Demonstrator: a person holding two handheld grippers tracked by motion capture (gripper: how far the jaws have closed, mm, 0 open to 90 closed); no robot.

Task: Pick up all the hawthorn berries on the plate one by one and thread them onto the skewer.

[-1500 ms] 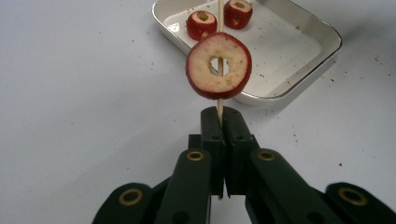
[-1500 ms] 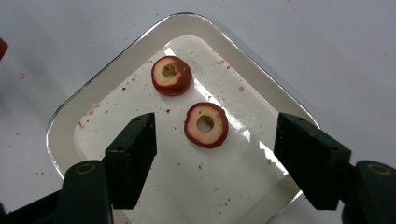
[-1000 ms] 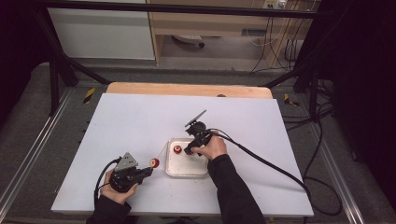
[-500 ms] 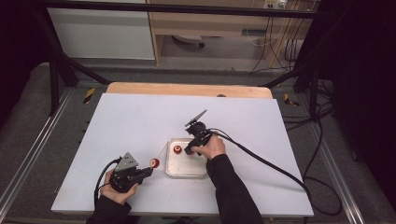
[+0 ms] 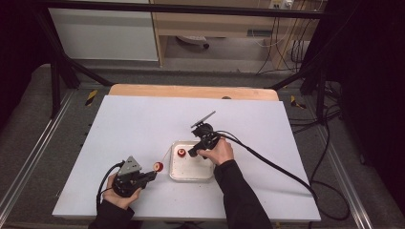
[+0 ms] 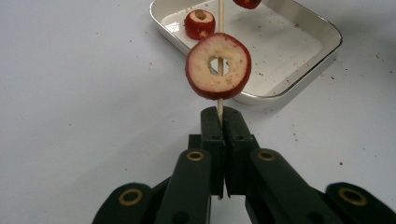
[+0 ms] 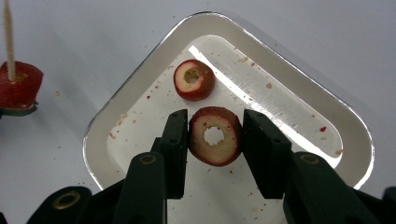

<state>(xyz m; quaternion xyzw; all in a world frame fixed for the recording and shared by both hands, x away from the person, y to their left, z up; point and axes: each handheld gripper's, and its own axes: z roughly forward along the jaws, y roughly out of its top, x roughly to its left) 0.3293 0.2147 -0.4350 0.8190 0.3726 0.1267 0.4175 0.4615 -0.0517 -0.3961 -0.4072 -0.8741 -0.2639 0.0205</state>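
We note the right gripper [image 7: 214, 135], its jaws just closing, now clamps a cored hawthorn slice [image 7: 215, 136] over the tray [image 7: 299, 60], ready for threading onto the skewer [image 6: 220, 28] pinched by the left gripper [image 6: 220, 122].

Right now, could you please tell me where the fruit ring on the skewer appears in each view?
High view: skewered fruit ring, just left of the white tray.
Left gripper view: top centre, in front of the tray.
Right gripper view: far left edge, left of the tray.
Shared landmark: the white tray.
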